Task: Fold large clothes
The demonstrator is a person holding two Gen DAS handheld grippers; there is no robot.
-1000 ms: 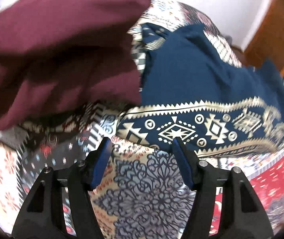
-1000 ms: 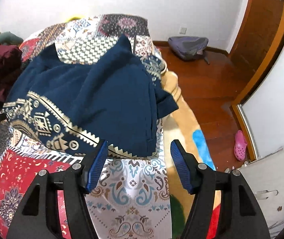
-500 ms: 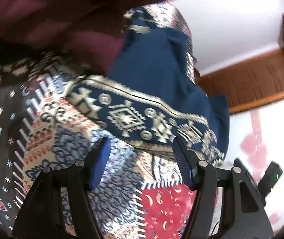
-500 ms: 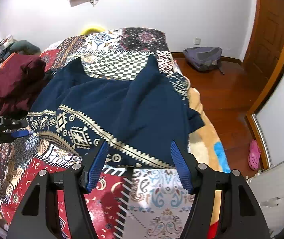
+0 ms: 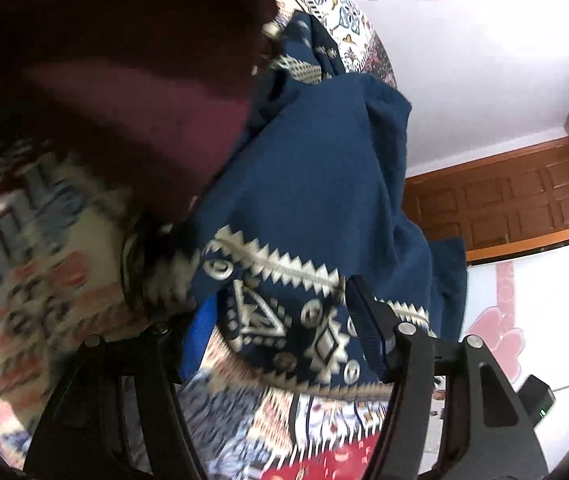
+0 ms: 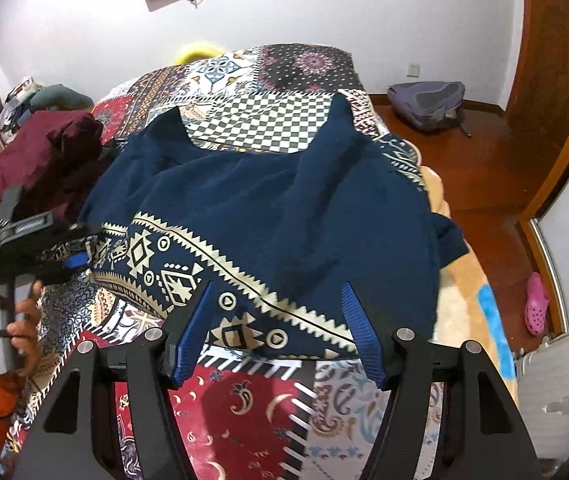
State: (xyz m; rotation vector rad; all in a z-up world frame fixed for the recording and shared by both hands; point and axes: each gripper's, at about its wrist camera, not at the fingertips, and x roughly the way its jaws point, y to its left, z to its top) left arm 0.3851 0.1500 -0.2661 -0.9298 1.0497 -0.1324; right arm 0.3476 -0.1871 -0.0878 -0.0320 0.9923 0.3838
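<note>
A navy garment (image 6: 264, 200) with a cream geometric hem band lies spread on the patchwork quilt (image 6: 244, 408). My right gripper (image 6: 276, 332) stands open over the near hem; the band shows between its blue pads, which do not press on it. At the hem's left corner my left gripper (image 6: 80, 252) is held by a person's hand (image 6: 16, 312) in an orange sleeve. In the left wrist view the left gripper (image 5: 282, 332) is open, with the patterned corner of the navy garment (image 5: 316, 180) lying between its fingers.
A maroon garment (image 6: 44, 152) is heaped at the bed's left, close beside the left gripper and filling the upper left as maroon cloth (image 5: 124, 100). Right of the bed is wooden floor with a grey backpack (image 6: 428, 100) and a pink shoe (image 6: 536, 304).
The left gripper rolled and sank toward the hem's left corner, which now sits between its fingers. The right gripper moved in over the near hem. Both jaws kept their width.
</note>
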